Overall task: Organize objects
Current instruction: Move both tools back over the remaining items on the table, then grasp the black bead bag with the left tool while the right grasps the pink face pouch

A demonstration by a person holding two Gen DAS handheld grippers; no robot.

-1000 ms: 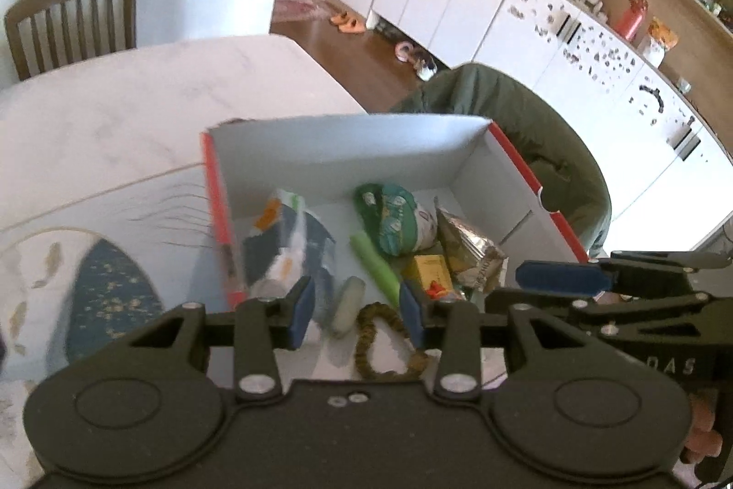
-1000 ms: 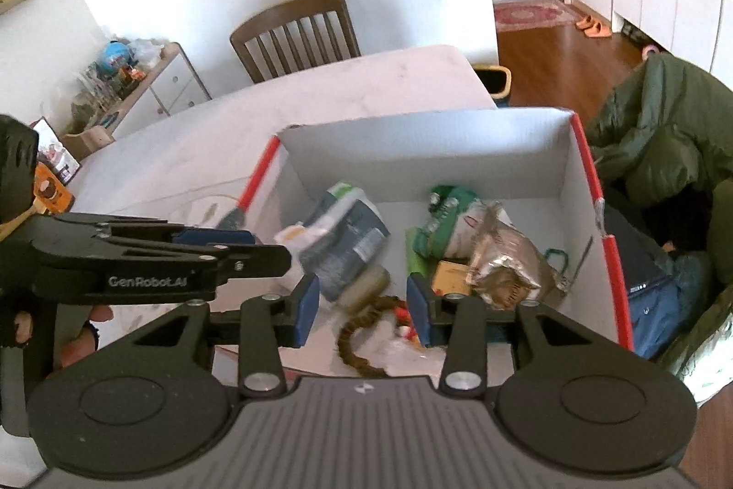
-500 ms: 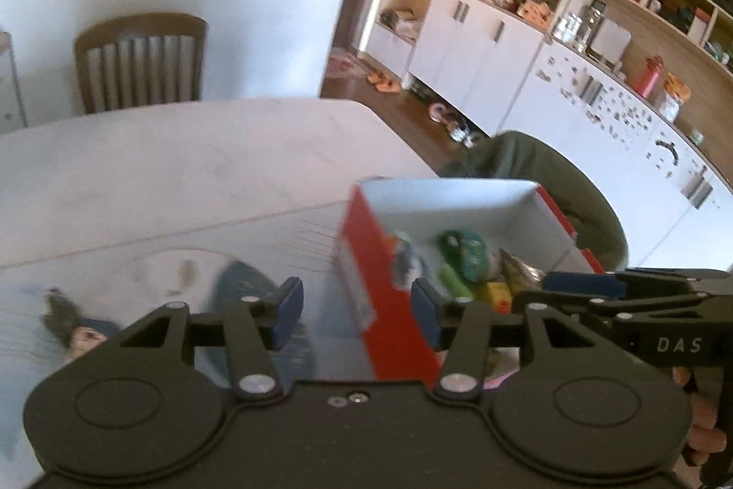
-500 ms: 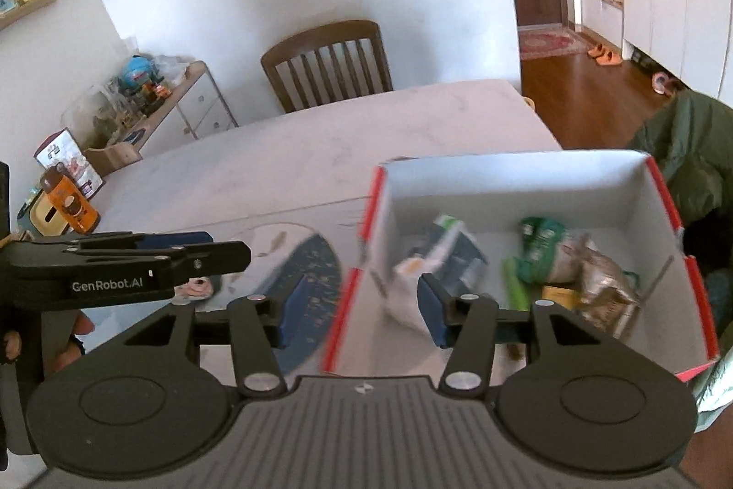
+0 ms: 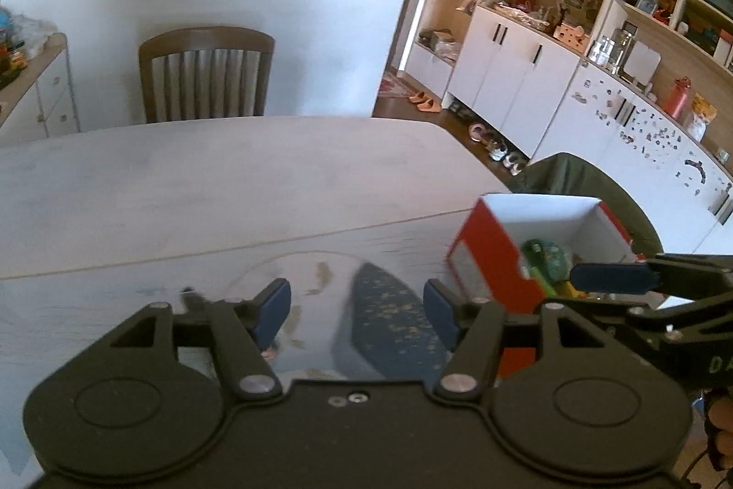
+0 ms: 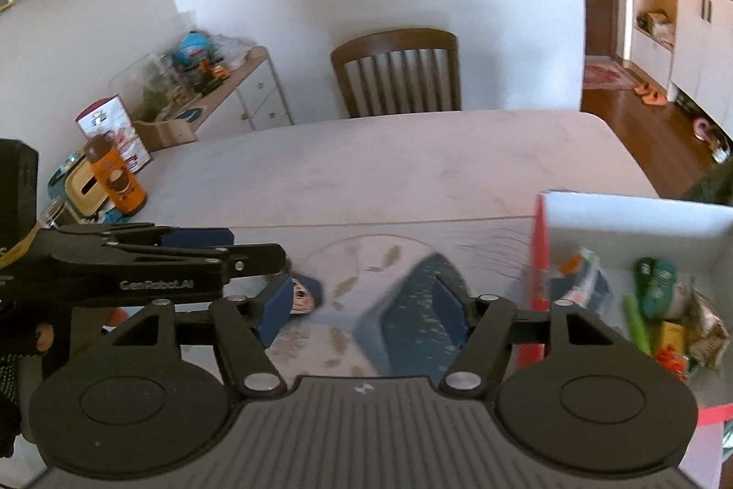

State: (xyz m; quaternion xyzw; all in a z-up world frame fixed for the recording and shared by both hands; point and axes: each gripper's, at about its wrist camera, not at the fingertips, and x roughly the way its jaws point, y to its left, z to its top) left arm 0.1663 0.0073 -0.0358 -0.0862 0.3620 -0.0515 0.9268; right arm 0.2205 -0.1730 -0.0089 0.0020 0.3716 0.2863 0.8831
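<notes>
On the far left of the right wrist view, an orange bottle (image 6: pixel 117 177) stood upright at the edge of the desk (image 6: pixel 389 163), with a white-and-red carton (image 6: pixel 110 131) just behind it. A cluttered sideboard (image 6: pixel 229 85) ran along the wall beyond.

The left claw (image 5: pixel 352 312) was spread wide, nothing between its blue pads (image 5: pixel 275 310), and hovered above a printed mat (image 5: pixel 320 273) bearing a dark blue patterned shape (image 5: pixel 389 319). In the right wrist view the same tool entered from the left at mid-height, held by a hand (image 6: pixel 27 342) at the frame edge.

A wooden chair (image 6: pixel 396 72) stood at the far side of the desk, against the white wall.

The right claw (image 6: pixel 362 305) was likewise spread and carried nothing, positioned over the mat's blue shape (image 6: pixel 412 305). A small printed figure (image 6: pixel 304 294) on the mat showed just beside its left pad.

At the right sat the open box (image 6: pixel 641 214), red outside and white inside, resting on the desk at the mat's right edge. Inside lay a blue-and-white pouch (image 6: pixel 582 278), a green packet (image 6: pixel 657 287), a green stick (image 6: pixel 634 319), a yellow item (image 6: pixel 673 335) and a foil bag (image 6: pixel 708 326); motion blur prevented finer identification. A green garment (image 5: pixel 582 179) lay beyond the box, and white cabinets (image 5: pixel 517 76) lined the right wall.
</notes>
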